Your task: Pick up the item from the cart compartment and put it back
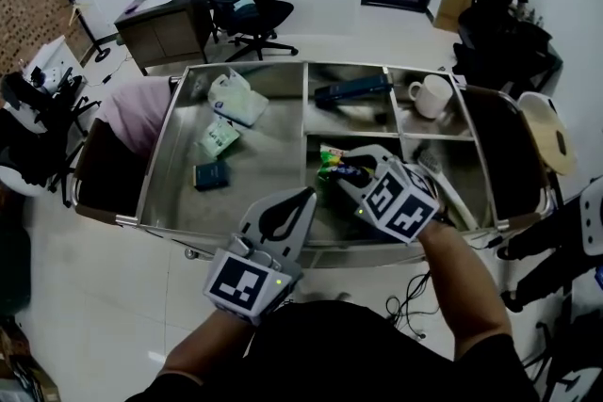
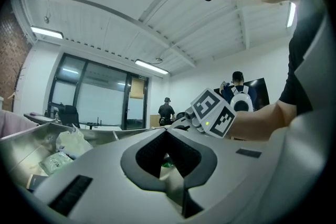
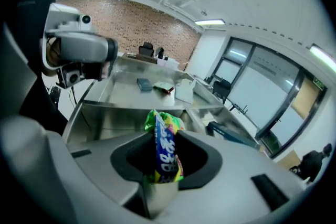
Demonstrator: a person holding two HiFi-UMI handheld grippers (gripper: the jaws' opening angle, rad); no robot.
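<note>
The right claw [image 1: 350, 167] is clamped on the snack packet [image 3: 166, 150], in or just over the cart's [image 1: 264, 136] middle front compartment. The pick-up looks barely begun, and setting it back remains. The left claw [image 1: 283, 217] is closed and empty.

A stainless-steel cart [image 1: 158, 160] with divided compartments holds a crumpled white plastic bag [image 1: 236, 97], a pale green pouch [image 1: 219, 138] and a small dark blue box [image 1: 212, 174] in its wide left section. A long dark blue case [image 1: 351, 90] and a white ceramic mug [image 1: 429, 96] lie in the far compartments. The right hand-held gripper [image 1: 341, 167] reaches into the near middle compartment with a crinkled green snack packet [image 1: 330, 160] at its jaw tips, while the left hand-held gripper [image 1: 306, 195] hovers over the near rim, tips together.
</note>
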